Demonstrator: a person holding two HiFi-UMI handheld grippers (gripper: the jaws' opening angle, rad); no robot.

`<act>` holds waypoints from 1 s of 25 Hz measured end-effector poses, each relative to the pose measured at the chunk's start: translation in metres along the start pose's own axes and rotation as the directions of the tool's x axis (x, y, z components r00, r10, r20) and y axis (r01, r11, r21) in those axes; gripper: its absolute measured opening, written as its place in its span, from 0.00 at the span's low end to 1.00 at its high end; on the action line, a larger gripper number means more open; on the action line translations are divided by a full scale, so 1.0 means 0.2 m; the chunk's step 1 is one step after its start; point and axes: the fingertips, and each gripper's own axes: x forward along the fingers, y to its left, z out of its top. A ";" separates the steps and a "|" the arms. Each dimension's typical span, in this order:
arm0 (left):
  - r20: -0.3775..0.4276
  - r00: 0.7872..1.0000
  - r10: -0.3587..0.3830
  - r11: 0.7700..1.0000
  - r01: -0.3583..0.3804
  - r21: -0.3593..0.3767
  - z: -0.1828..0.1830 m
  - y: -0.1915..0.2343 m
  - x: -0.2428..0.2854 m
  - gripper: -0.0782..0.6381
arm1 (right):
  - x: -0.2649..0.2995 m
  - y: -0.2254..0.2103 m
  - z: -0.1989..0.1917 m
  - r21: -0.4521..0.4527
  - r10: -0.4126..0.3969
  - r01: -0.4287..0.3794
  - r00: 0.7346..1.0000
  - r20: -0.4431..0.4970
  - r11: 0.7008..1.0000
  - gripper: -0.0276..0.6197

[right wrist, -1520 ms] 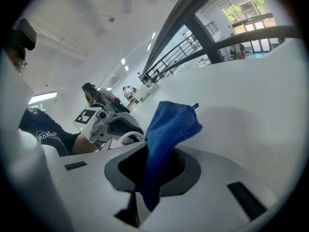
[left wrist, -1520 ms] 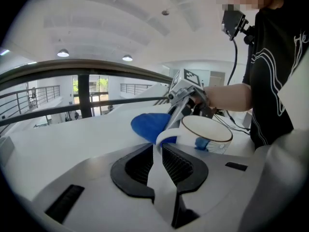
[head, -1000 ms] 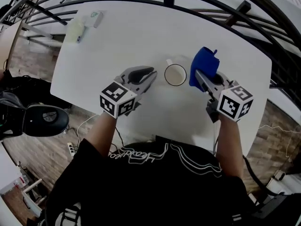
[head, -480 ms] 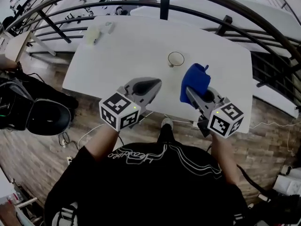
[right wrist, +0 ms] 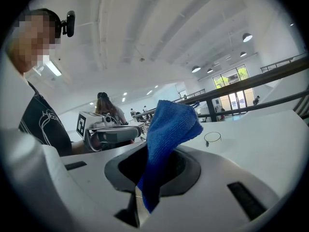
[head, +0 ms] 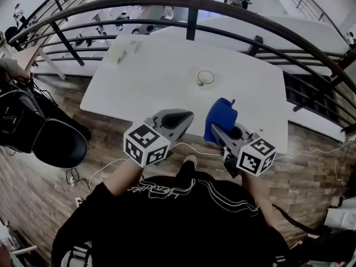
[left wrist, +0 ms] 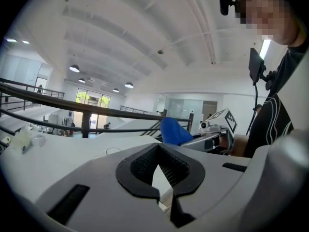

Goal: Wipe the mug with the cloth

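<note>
**Head view, looking steeply down.** The white counter (head: 150, 77) fills the middle of the frame. The mug (head: 205, 78) stands upright on it, just above and right of centre, alone and touched by nothing.

Both claws sit in the lower half of the frame at the counter's near edge, well apart from the mug.

- **Left claw** (head: 187, 115), lower centre-left: its jaws are fully together with nothing between them. It is probably kept free to steady the mug.
- **Right claw** (head: 216, 131), lower centre-right: it is clamped on the blue cloth (head: 221, 115). The jaws pinch a lower fold, so the bulk of the cloth stands up beyond the jaw tips. Held this way, a soft pad rather than hard jaw would meet the mug.

No wiping contact exists at this moment. Whether the wipe is finished or yet to begin cannot be judged from this arrangement.
</note>
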 end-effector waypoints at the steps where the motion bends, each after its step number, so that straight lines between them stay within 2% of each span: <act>1: 0.000 1.000 -0.005 1.000 0.005 0.008 0.00 -0.02 -0.01 0.12 | 0.00 0.02 -0.01 0.008 0.005 -0.005 1.000 0.004 1.000 0.12; 5: 0.004 1.000 -0.015 0.999 0.015 0.034 0.00 -0.08 -0.06 0.12 | -0.01 0.11 -0.03 0.064 0.026 -0.028 0.999 0.029 0.998 0.12; 11: -0.001 1.000 -0.028 0.999 0.028 0.026 -0.01 -0.12 -0.09 0.12 | -0.04 0.15 -0.03 0.079 0.009 -0.012 0.999 0.035 0.997 0.12; 25: 0.007 0.999 -0.032 0.999 0.032 0.013 -0.03 -0.18 -0.08 0.12 | -0.06 0.14 -0.09 0.053 -0.017 0.016 1.000 0.019 0.998 0.12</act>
